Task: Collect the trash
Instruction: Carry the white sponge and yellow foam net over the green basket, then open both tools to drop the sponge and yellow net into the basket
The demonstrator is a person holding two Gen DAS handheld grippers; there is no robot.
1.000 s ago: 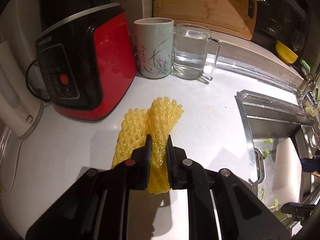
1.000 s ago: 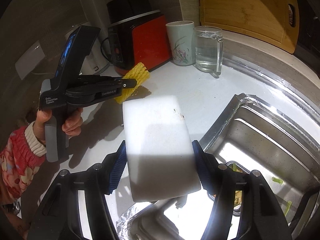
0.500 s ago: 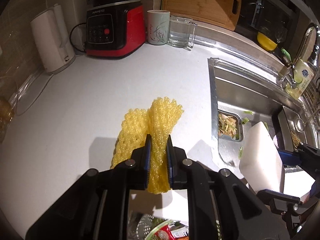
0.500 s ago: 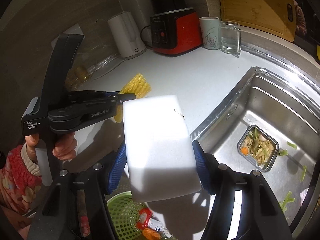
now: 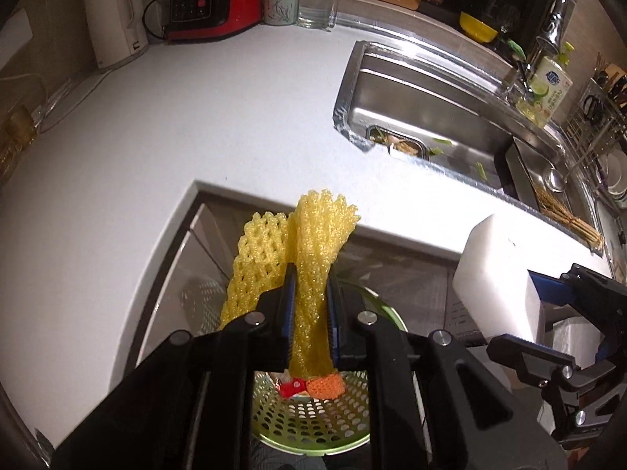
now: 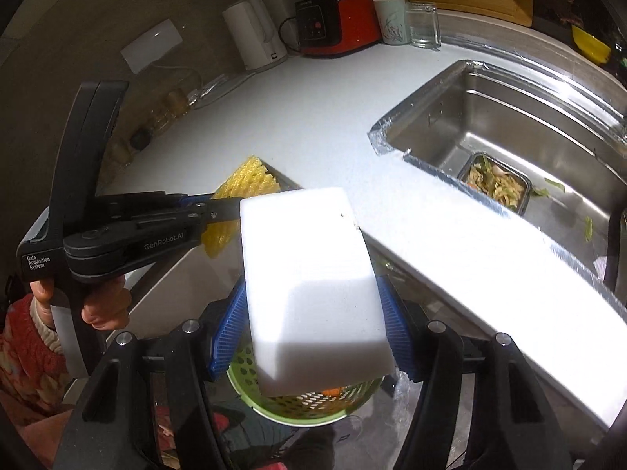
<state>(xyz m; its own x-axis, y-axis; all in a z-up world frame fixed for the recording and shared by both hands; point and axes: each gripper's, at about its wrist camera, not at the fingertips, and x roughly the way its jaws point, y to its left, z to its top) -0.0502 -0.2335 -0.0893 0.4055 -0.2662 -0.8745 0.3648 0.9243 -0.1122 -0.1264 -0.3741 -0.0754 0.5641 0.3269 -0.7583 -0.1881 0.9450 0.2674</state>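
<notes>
In the left wrist view, the left gripper (image 5: 309, 305) is closed on one yellow foam net (image 5: 313, 250). The long axis of the net runs along the fingers, away from the camera. The one green perforated bin (image 5: 313, 419) is directly below the net, off the edge of the white counter (image 5: 196, 117), and already holds some trash.

In the right wrist view, the right gripper (image 6: 313, 333) clamps one white foam block (image 6: 309, 282) across its short side, the long side pointing forward. The bin (image 6: 274, 403) is under the block too. I judge both hands are equally near for the drop.
</notes>
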